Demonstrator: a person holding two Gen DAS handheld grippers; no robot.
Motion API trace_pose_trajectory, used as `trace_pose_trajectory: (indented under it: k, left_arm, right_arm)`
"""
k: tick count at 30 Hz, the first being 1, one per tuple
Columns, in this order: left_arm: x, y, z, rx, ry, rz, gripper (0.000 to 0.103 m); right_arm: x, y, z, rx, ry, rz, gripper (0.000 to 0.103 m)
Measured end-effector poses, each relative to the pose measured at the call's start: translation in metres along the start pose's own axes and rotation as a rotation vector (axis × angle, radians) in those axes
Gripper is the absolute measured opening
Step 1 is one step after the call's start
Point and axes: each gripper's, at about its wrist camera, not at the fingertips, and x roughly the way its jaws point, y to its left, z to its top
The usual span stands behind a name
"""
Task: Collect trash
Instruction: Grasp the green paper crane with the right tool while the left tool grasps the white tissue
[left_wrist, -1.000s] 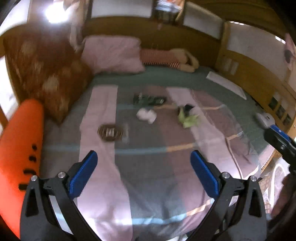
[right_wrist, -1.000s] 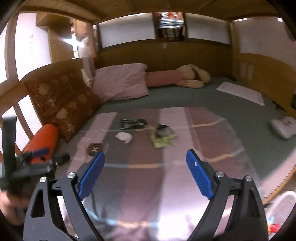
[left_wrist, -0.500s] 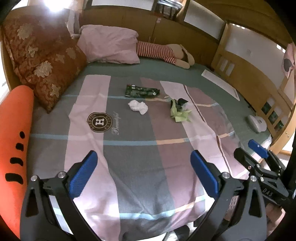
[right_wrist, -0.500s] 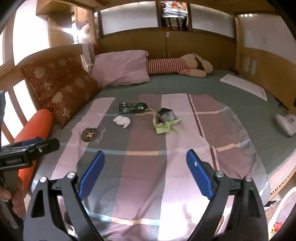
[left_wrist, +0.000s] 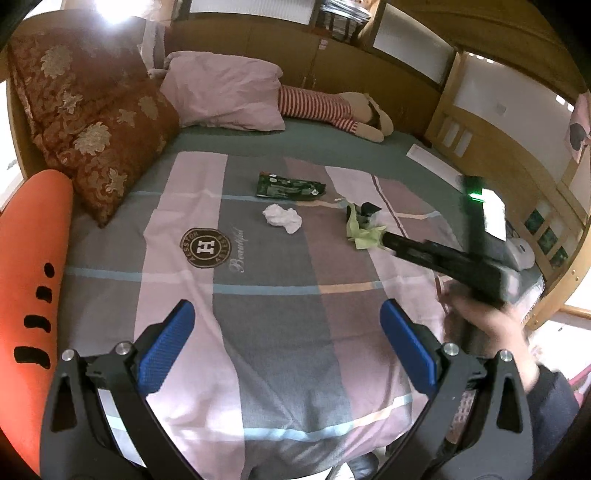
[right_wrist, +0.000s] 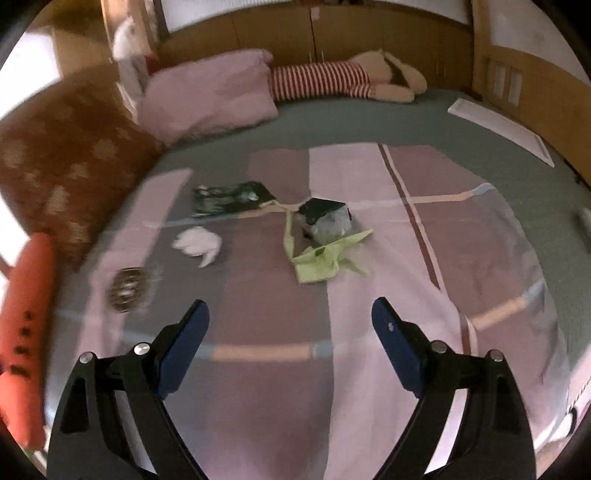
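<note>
Trash lies mid-bed on the striped blanket: a dark green wrapper (left_wrist: 291, 186) (right_wrist: 231, 198), a crumpled white tissue (left_wrist: 282, 218) (right_wrist: 197, 242), and a light green wrapper (left_wrist: 362, 232) (right_wrist: 325, 254) beside a small black and silver packet (right_wrist: 327, 218) (left_wrist: 369, 209). My left gripper (left_wrist: 286, 345) is open and empty above the near part of the blanket. My right gripper (right_wrist: 290, 341) is open and empty, short of the green wrapper; its body shows in the left wrist view (left_wrist: 454, 258), reaching toward that wrapper.
A brown floral cushion (left_wrist: 96, 129), an orange bolster (left_wrist: 29, 258) and a pink pillow (left_wrist: 225, 96) line the left and far side. A striped plush toy (right_wrist: 343, 79) lies at the headboard. A wooden rail (left_wrist: 517, 155) bounds the right.
My right gripper has moved forward over the bed toward the green wrapper and packet. My left gripper has shifted only slightly. Both stay open.
</note>
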Motion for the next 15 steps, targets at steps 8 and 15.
trace_pose_trajectory:
  k: [8, 15]
  left_arm:
    - [0.012, 0.004, 0.003, 0.003, 0.025, 0.022, 0.100]
    - [0.019, -0.003, 0.003, 0.022, 0.035, 0.026, 0.100]
  right_arm:
    - [0.102, -0.007, 0.035, 0.015, 0.085, -0.101, 0.087]
    - [0.111, -0.014, 0.028, 0.014, 0.165, 0.008, 0.036]
